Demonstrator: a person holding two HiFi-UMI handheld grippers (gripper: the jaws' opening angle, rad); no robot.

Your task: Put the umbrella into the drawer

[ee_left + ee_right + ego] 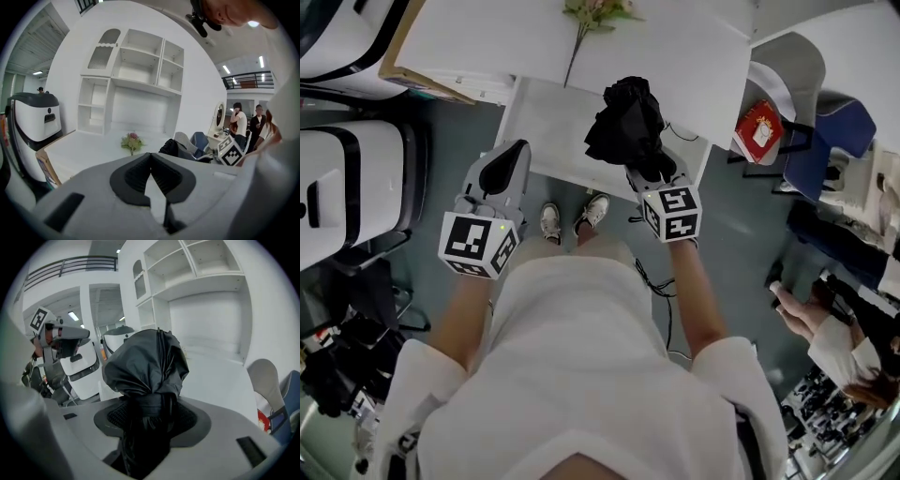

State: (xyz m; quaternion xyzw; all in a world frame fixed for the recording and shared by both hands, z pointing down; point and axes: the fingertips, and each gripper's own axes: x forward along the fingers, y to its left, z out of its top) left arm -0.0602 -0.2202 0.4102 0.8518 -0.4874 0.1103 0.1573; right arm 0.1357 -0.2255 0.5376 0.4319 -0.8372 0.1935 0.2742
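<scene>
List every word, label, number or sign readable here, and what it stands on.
No readable text anywhere.
Marker cubes: black-and-white square patterns only, no letters.
Red packet at the right: print too small to read.

Umbrella (625, 120): black, folded, fabric bunched, strap fastened.
Position: clamped in right gripper (649, 173), held over the white pulled-out drawer (546, 131).

White desk (694, 66) sitting against white wall (93, 28), open shelf unit (136, 70) standing on top, flowers (595, 11) lying on desk, grey floor (741, 234) showing underneath, blue chair (834, 131) standing to right, ceiling lights (226, 69) glowing, two people (240, 123) standing at back
</scene>
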